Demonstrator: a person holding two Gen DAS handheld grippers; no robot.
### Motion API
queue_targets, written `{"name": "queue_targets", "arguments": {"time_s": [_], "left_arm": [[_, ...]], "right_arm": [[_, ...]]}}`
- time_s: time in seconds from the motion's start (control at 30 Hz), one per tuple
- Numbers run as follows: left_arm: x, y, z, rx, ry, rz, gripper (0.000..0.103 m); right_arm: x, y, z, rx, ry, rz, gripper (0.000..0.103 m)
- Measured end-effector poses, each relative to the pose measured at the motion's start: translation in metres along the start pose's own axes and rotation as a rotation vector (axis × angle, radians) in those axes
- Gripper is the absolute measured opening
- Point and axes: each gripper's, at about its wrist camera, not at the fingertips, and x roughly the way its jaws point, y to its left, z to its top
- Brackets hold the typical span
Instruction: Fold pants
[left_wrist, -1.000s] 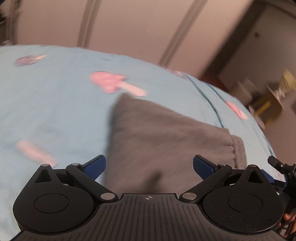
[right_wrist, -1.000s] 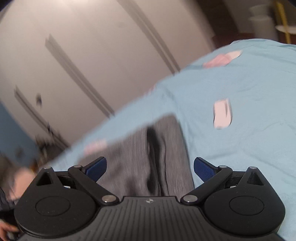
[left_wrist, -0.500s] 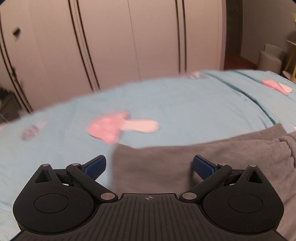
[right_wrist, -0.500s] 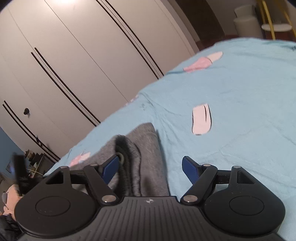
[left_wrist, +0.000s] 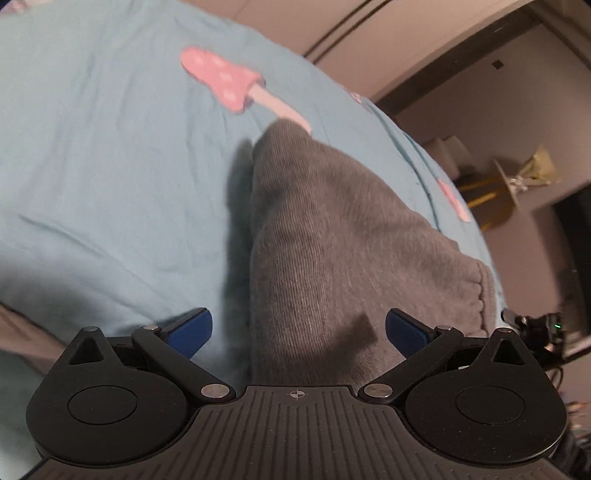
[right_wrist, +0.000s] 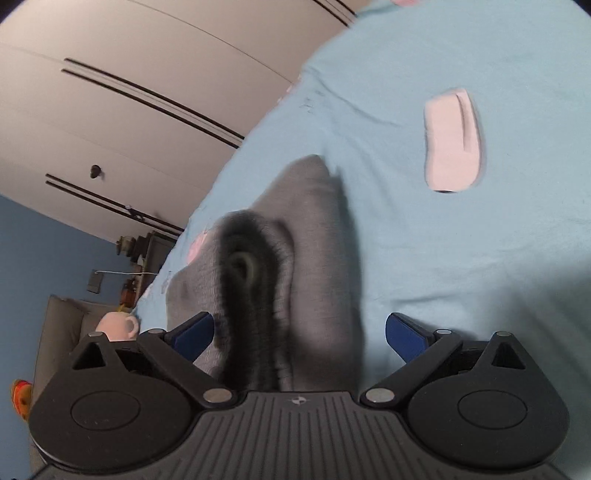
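Note:
Grey sweatpants (left_wrist: 332, 251) lie folded on a light blue bed sheet (left_wrist: 110, 166) with pink prints. In the left wrist view my left gripper (left_wrist: 298, 328) is open, its blue pads either side of the pants' folded edge, just above the cloth. In the right wrist view the pants (right_wrist: 314, 266) show a dark ribbed waistband opening (right_wrist: 243, 266). My right gripper (right_wrist: 300, 330) is open over that end, with nothing between the pads held.
The bed sheet (right_wrist: 480, 258) stretches right and far. White wardrobe doors (right_wrist: 129, 92) stand behind the bed. A pink mug (right_wrist: 118, 325) and a grey cabinet are at the left. Yellow furniture (left_wrist: 491, 195) stands beyond the bed's right side.
Both cameras have swung and tilted down toward the pants. The right gripper's pads have spread wider than half a second ago. The left gripper has stayed open.

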Motion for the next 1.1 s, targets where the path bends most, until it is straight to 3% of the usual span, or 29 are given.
{"name": "queue_targets", "arguments": {"time_s": [0.1, 0.2, 0.3, 0.4, 0.53, 0.63, 0.7, 0.83, 0.9, 0.97, 1.1], "left_arm": [[0.015, -0.005, 0.004, 0.029, 0.042, -0.07, 0.103], [0.026, -0.012, 0.008, 0.06, 0.083, -0.15, 0.103], [0.042, -0.015, 0.01, 0.1, 0.118, -0.134, 0.103], [0.046, -0.018, 0.011, 0.109, 0.122, -0.146, 0.103], [0.04, -0.028, 0.01, 0.128, 0.081, -0.221, 0.103], [0.061, -0.023, 0.01, 0.118, 0.116, -0.166, 0.103], [0.064, -0.022, 0.013, 0.104, 0.095, -0.185, 0.103], [0.068, -0.026, 0.021, 0.058, 0.131, -0.171, 0.103], [0.066, -0.029, 0.019, 0.091, 0.124, -0.175, 0.103], [0.07, -0.034, 0.017, 0.15, 0.122, -0.137, 0.102], [0.075, -0.039, 0.02, 0.18, 0.146, -0.128, 0.103]], "right_arm": [[0.002, -0.009, 0.01, 0.052, 0.011, 0.072, 0.099], [0.013, -0.006, 0.019, 0.027, 0.052, 0.115, 0.099], [0.031, 0.002, 0.024, -0.001, 0.105, 0.123, 0.099], [0.047, 0.012, 0.027, -0.039, 0.15, 0.136, 0.1], [0.06, 0.03, 0.025, -0.131, 0.19, 0.154, 0.1], [0.07, 0.041, 0.025, -0.204, 0.209, 0.121, 0.1], [0.079, 0.041, 0.029, -0.183, 0.214, 0.106, 0.1], [0.089, 0.05, 0.031, -0.166, 0.204, 0.055, 0.1], [0.089, 0.064, 0.023, -0.249, 0.196, 0.018, 0.093], [0.085, 0.068, 0.018, -0.306, 0.187, -0.007, 0.08], [0.083, 0.044, 0.026, -0.173, 0.194, 0.067, 0.082]]}}
